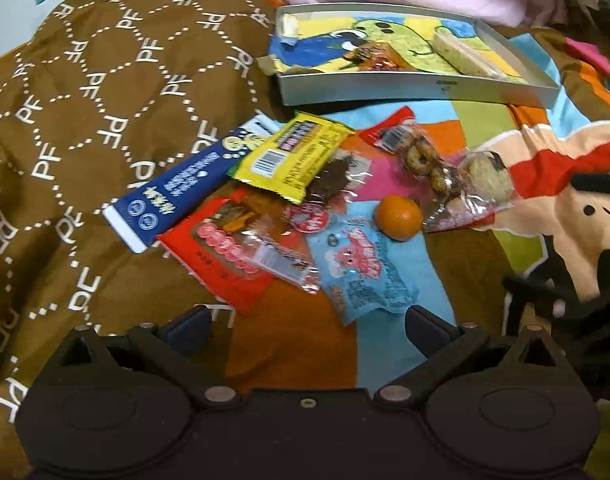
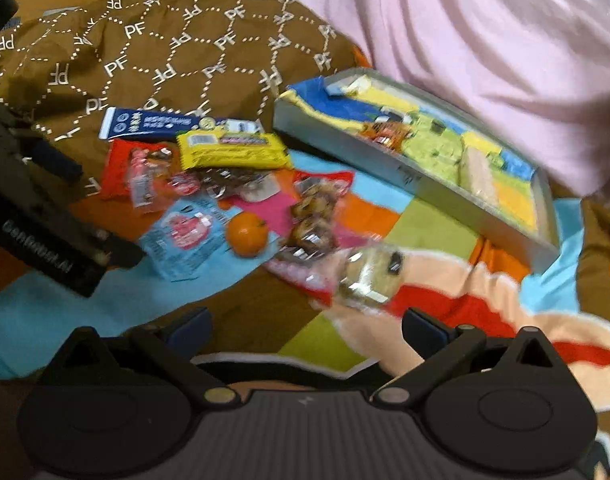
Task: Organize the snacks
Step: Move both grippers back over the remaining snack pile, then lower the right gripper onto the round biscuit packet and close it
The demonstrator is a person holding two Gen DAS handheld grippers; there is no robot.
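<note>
- A colourful cartoon blanket [image 1: 445, 148] covers the surface, with a brown quilt printed with "PF" [image 1: 105, 92] bunched over its far left part and pink fabric [image 2: 485, 60] beyond.
- A shallow grey box [image 1: 385, 90] sits at the far side, on the blanket's right half, its inside printed with a bright cartoon; a pale wrapped bar [image 1: 463, 56] and a small orange-brown packet [image 1: 375, 58] lie in it.
- The left gripper [image 1: 309, 322] hovers over the near edge of the snack pile, fingers spread wide with nothing between them.
- The right gripper [image 2: 307, 326] hangs above the blanket just short of the clear-wrapped round pastry [image 2: 369, 276], likewise spread and empty (this view is motion-blurred).
- The loose snacks lie in a cluster between the grippers and the box:
- a long dark blue packet [image 1: 185, 188] rests partly on the brown quilt;
- a red packet [image 1: 221, 252] lies beside it, nearest the left gripper;
- a yellow packet [image 1: 293, 152] overlaps the blue one's far end;
- a light blue packet [image 1: 365, 268] lies just right of the red one;
- a clear bag of small ring biscuits [image 1: 421, 160] stretches toward the pastry;
- a small orange [image 1: 399, 218] touches the light blue packet's far edge.
</note>
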